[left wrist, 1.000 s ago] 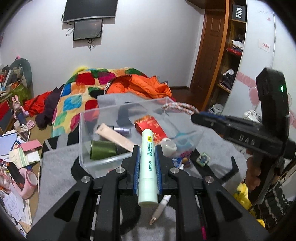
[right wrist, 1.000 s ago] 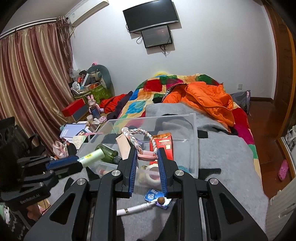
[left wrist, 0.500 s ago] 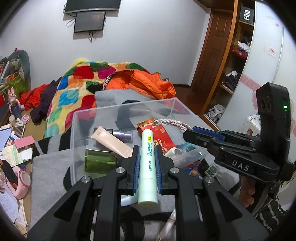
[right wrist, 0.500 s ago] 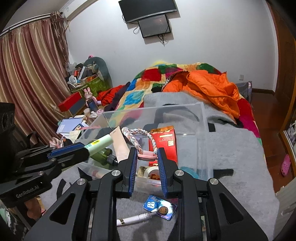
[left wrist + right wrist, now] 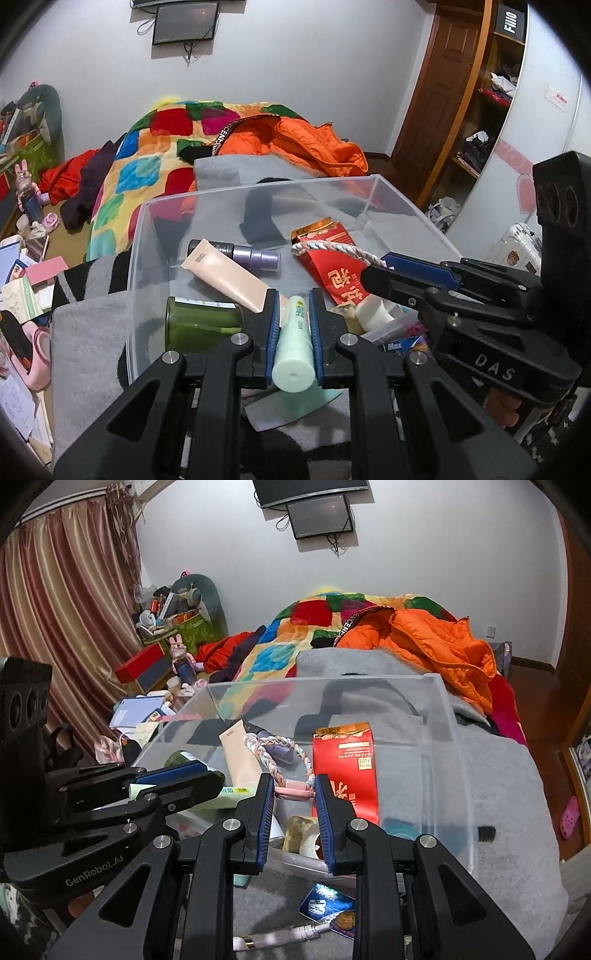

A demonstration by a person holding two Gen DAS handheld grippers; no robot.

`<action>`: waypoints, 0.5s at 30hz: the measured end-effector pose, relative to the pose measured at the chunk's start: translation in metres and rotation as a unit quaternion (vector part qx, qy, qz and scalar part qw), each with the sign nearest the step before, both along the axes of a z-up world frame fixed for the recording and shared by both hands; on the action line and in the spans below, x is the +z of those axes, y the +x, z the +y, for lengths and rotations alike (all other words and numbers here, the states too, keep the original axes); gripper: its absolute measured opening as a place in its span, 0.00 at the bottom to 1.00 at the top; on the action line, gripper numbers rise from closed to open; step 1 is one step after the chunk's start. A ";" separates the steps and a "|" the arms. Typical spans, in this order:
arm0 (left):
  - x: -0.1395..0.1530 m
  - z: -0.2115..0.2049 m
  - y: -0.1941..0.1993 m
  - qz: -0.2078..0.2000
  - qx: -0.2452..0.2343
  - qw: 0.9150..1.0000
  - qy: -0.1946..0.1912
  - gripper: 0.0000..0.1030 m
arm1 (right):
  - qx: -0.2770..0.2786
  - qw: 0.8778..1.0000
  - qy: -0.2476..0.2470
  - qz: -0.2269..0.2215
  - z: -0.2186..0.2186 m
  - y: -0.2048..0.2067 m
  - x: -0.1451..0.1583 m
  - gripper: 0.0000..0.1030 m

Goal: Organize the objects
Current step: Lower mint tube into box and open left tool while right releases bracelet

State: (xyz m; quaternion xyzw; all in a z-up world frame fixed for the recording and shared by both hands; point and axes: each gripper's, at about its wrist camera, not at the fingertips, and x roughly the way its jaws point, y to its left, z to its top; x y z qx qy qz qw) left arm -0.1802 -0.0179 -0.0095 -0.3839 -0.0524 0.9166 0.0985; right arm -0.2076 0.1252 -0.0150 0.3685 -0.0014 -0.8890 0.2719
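Both hands had come down and forward toward the clear plastic box point(image 5: 137, 258) on the grey blanket point(image 5: 498, 775), so the box looked bigger and closer than a moment before. The left gripper point(image 5: 293, 314) was squeezed shut on a pale green tube point(image 5: 293, 354), just as it had been a second earlier. The tube's front end now poked over the near wall of the box, above the beige tube point(image 5: 225, 277) and beside the green bottle point(image 5: 201, 325) lying inside. The right gripper point(image 5: 294, 794) was shut too, pinching the pink end of a braided band point(image 5: 275, 751). The band's loop now hung over the inside of the box, near the red packet point(image 5: 345, 771). Before, both things were held back from the box; now both were over it. That looked like good news for tidying up, because the tube and the band seemed ready to be let go into the box. Nothing had been dropped yet. A blue card point(image 5: 325, 904) and a white pen point(image 5: 280, 936) lay outside on the blanket in front of the box, so they probably needed picking up next.
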 end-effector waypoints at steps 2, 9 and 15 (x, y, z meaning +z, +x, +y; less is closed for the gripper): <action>-0.001 -0.001 0.000 -0.002 0.003 1.000 0.000 0.15 | 0.000 1.000 0.011 0.003 -0.002 0.000 -0.001 0.20; -0.001 -0.002 0.006 -0.003 0.006 1.000 0.013 0.15 | 0.002 1.000 0.021 0.009 -0.002 0.006 0.002 0.28; 0.011 0.000 0.019 0.014 0.012 1.000 0.010 0.26 | -0.002 1.000 0.025 0.020 0.004 0.014 0.011 0.36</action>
